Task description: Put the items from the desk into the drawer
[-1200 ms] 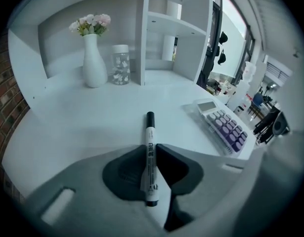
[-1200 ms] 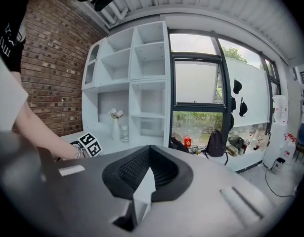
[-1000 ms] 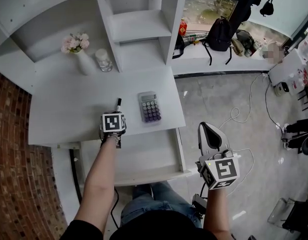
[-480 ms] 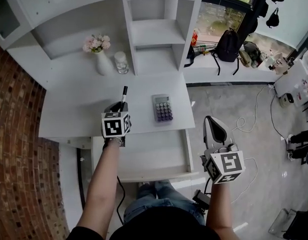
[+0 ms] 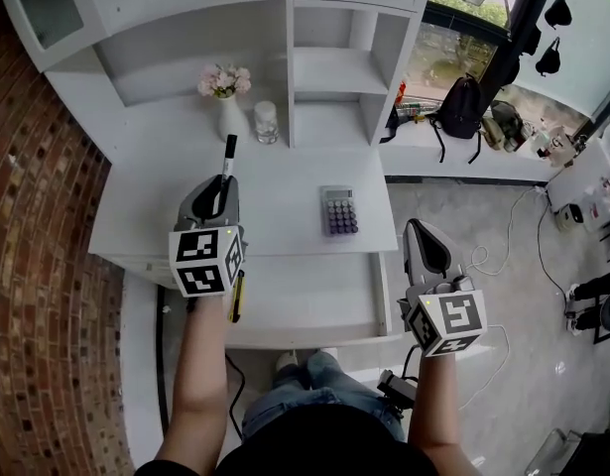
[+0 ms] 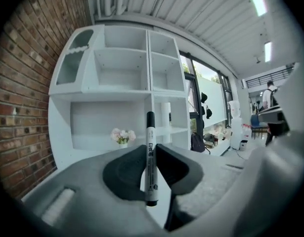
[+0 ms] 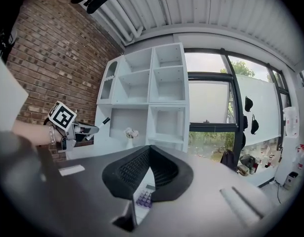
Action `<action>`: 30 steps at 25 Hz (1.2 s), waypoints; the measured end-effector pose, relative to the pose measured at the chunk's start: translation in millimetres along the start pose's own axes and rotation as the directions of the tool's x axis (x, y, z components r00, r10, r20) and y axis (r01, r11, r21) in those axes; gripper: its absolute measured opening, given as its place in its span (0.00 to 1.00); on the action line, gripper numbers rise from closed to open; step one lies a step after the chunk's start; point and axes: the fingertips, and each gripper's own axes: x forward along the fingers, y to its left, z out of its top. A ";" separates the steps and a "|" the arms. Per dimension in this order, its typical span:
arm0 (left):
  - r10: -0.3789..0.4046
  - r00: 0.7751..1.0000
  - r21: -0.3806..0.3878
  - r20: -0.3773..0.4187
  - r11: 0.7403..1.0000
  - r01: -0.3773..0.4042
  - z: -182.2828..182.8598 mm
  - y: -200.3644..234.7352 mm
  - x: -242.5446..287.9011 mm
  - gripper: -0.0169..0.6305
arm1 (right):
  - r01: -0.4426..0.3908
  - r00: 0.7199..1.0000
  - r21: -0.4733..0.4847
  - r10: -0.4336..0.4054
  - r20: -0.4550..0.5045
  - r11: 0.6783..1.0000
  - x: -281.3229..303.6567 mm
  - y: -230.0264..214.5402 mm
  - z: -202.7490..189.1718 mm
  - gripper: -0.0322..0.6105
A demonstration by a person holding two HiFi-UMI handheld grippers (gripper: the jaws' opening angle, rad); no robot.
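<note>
My left gripper [image 5: 221, 186] is raised above the white desk [image 5: 156, 216] and is shut on a black-capped white marker [image 5: 228, 162]. In the left gripper view the marker [image 6: 150, 157] stands upright, pinched between the dark pads [image 6: 127, 172]. A grey calculator [image 5: 339, 211] with purple keys lies on the desk's right part. Below the desk edge the drawer [image 5: 305, 305] is pulled out. My right gripper [image 5: 419, 238] hangs to the right of the drawer, shut and empty. Under its touching jaws the right gripper view shows the calculator [image 7: 144, 197].
A vase of pink flowers [image 5: 225, 92] and a glass jar [image 5: 267, 122] stand at the back of the desk under the white shelf unit [image 5: 324, 67]. A brick wall [image 5: 37, 266] is on the left. A black backpack [image 5: 461, 107] sits on the window ledge at the right.
My left gripper has lifted off the desk with the marker and tipped toward level. The right gripper has drifted a little up and forward beside the drawer.
</note>
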 end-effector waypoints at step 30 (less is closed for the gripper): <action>-0.106 0.994 -0.015 0.017 0.994 0.106 -107.1 17.5 -73.5 0.13 | 0.014 0.990 0.149 0.007 -0.141 0.989 6.7 65.7 -89.8 0.06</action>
